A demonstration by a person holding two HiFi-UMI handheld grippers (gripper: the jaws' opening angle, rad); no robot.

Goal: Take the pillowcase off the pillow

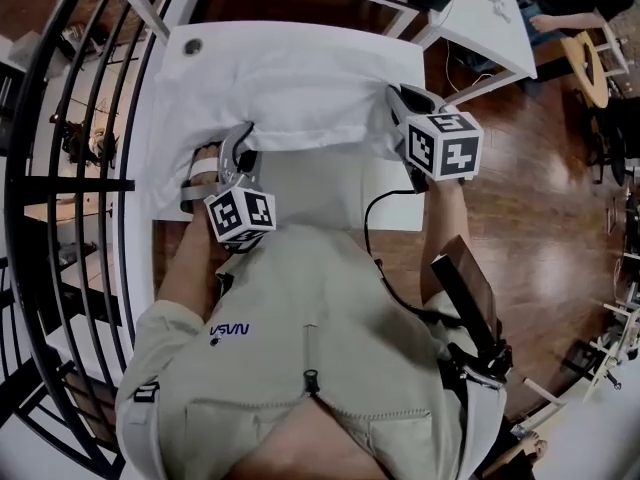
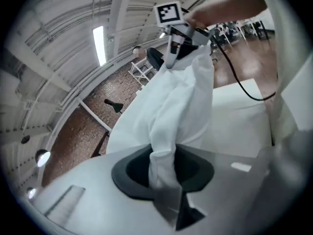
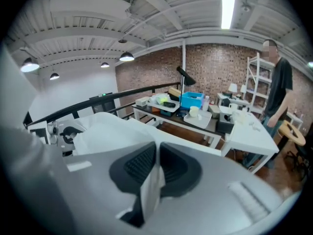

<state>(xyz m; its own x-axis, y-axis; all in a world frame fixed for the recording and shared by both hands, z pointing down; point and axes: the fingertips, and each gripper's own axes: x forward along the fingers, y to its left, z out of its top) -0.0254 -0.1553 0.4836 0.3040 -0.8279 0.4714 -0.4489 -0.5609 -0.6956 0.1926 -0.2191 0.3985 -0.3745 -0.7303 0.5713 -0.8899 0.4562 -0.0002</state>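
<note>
A white pillow in its white pillowcase [image 1: 290,88] lies across the white table [image 1: 395,203]. Both grippers are at its near edge. My left gripper [image 1: 235,158] sits at the left part of that edge. In the left gripper view a bunched fold of the pillowcase [image 2: 166,102] runs between the left gripper's [image 2: 164,168] pads, with dark gaps on either side, so it is open. The cloth stretches up to my right gripper [image 2: 172,48]. My right gripper [image 1: 405,108] is at the right corner. In the right gripper view that gripper [image 3: 156,168] is shut on a thin fold of the pillowcase [image 3: 112,131].
A black railing [image 1: 100,168] curves along the left of the table. A black cable [image 1: 375,218] lies over the table's near right part. More tables [image 1: 480,18] with a blue box [image 3: 191,100] and small items stand beyond, and a person [image 3: 276,92] stands on the wooden floor.
</note>
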